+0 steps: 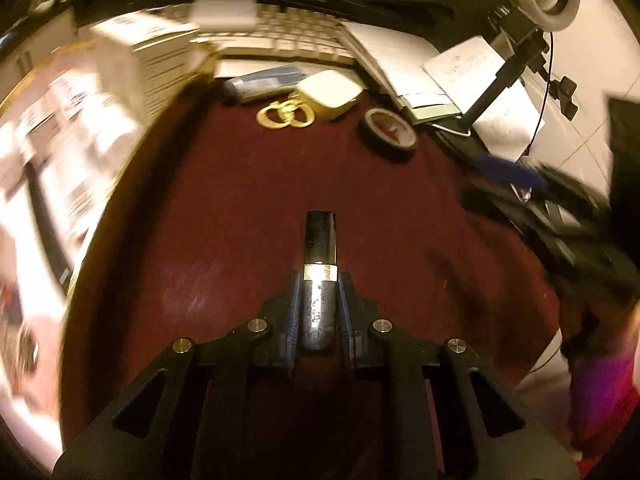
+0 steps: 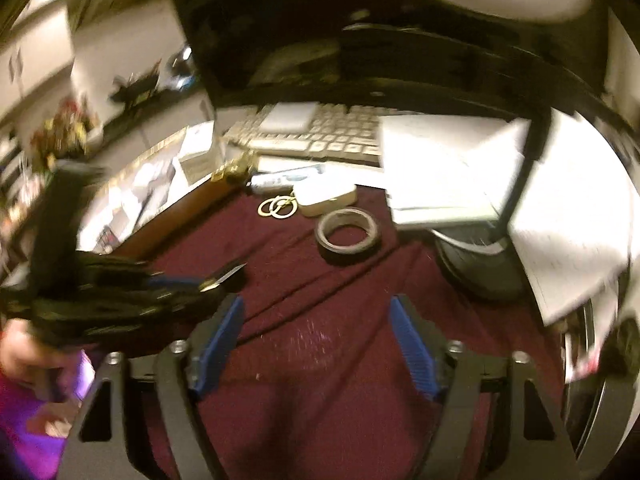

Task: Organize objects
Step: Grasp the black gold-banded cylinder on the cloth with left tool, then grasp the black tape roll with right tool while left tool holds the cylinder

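Observation:
My left gripper [image 1: 319, 280] is shut on a black lipstick tube with a gold band [image 1: 319, 256], held above the dark red cloth [image 1: 224, 208]. In the right wrist view the left gripper [image 2: 200, 280] shows blurred at the left with the tube's tip [image 2: 224, 276] sticking out. My right gripper [image 2: 316, 304] is open and empty above the cloth [image 2: 320, 344]. At the cloth's far edge lie gold rings [image 1: 285, 115] [image 2: 277, 206], a cream case [image 1: 330, 94] [image 2: 326, 198], a tape roll [image 1: 390, 133] [image 2: 347, 234] and a blue-white tube [image 1: 266, 82] [image 2: 280, 179].
A white keyboard [image 1: 288, 36] [image 2: 320, 132] lies behind the objects. Papers and a notebook [image 1: 448, 76] [image 2: 448, 168] are at the right. A boxed stack [image 1: 100, 92] stands at the left. A ring light stand [image 1: 504, 76] rises at the right. A dark round object [image 2: 476, 264] sits right of the tape.

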The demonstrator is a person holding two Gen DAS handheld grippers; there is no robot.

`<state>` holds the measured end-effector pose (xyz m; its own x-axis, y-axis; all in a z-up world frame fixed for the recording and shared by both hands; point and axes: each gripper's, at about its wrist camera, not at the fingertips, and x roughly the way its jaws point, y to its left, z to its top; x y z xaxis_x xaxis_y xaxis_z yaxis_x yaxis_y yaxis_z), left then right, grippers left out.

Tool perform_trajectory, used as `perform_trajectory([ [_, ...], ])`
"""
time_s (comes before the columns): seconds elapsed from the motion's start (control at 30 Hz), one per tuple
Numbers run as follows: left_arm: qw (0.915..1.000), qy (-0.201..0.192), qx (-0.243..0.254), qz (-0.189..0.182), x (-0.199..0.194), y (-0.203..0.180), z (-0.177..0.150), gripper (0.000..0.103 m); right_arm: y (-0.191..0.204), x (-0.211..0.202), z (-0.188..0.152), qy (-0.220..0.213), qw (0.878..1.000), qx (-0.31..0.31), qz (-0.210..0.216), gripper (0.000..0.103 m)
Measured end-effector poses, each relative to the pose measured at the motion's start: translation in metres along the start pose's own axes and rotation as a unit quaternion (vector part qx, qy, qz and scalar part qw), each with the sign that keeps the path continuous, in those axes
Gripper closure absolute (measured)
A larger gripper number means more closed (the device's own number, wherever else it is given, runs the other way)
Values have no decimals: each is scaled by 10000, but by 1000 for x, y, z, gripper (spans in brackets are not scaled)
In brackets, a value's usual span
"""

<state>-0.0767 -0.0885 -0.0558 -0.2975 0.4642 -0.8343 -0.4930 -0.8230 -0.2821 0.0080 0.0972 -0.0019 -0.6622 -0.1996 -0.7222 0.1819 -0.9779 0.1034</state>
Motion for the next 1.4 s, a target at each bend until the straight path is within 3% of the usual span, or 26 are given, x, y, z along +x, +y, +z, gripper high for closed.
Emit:
perform_trajectory([
  [0.13, 9999, -67, -98, -15, -11, 6, -11, 86, 15, 36, 20, 392, 9973, -623, -35, 52],
  [0.4, 9999, -90, -80, -11, -7, 4, -9, 86, 15, 86, 39, 620, 9929, -837, -575, 57],
  [0.93, 9999, -102, -85, -21, -8, 5, -11, 85, 13, 97, 40, 583, 9915, -860, -778, 71],
  [1.17, 9999, -102, -74, -20, -8, 5, -11, 85, 11, 98, 40, 563, 9917, -861, -777, 71],
  [1.23, 9999, -106, -72, -18, -8, 5, -11, 85, 11, 98, 39, 563, 9912, -878, -816, 81],
  [1.4, 9999, -114, -64, -18, -7, 6, -10, 85, 12, 99, 39, 555, 9910, -929, -792, 94],
])
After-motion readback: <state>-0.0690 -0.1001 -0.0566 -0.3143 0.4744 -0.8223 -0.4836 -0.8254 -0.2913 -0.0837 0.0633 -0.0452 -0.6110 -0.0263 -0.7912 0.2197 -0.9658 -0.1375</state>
